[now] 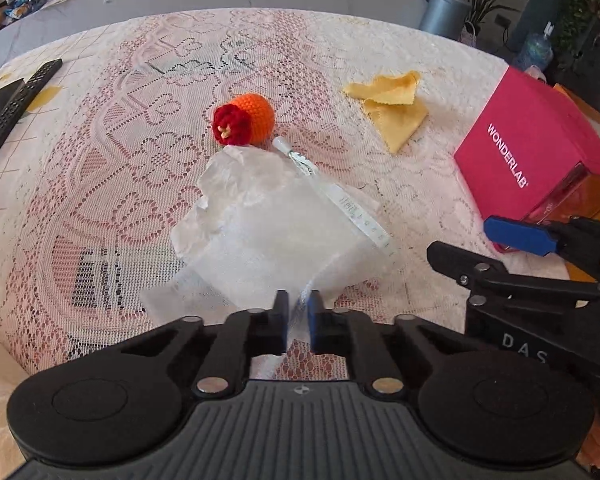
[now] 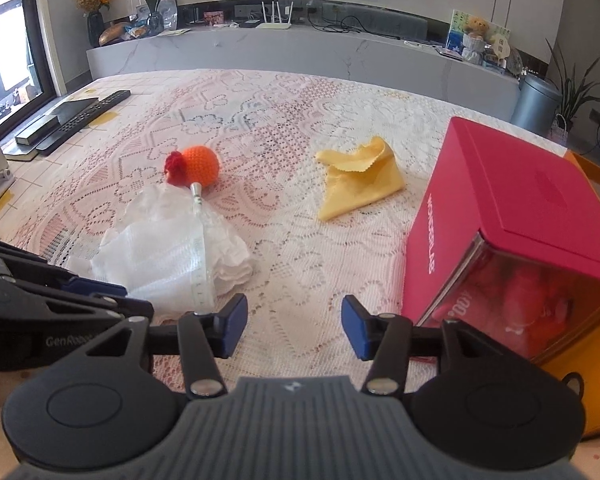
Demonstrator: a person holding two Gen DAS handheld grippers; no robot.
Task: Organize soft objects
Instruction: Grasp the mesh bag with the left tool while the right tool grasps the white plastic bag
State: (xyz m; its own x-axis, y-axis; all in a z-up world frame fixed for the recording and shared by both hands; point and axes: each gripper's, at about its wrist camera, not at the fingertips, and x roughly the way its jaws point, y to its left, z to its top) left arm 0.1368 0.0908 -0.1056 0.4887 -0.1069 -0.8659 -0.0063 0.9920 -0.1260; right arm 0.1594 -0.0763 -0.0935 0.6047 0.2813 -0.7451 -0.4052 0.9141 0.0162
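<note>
Soft things laid out on a lace-covered bench [image 2: 300, 240], one of them gripped.

At far left a black remote [image 2: 88, 114] is seen beside a dark flat device. A crumpled white mesh bag [image 1: 260, 224] with a zip strip lies near the middle; its near edge is pinched between the nearly closed left tongs [image 1: 298, 320]. Just behind it, touching the zip end, sits an orange crocheted ball [image 1: 246, 118] with a red flower. Further right a folded yellow cloth [image 2: 360, 178] lies apart. The right tongs [image 2: 294, 330] are held wide apart, gripping nothing. At right stands a pink WONDERLAB box [image 2: 512, 216]; behind its clear front something red is seen, too blurred to identify.
</note>
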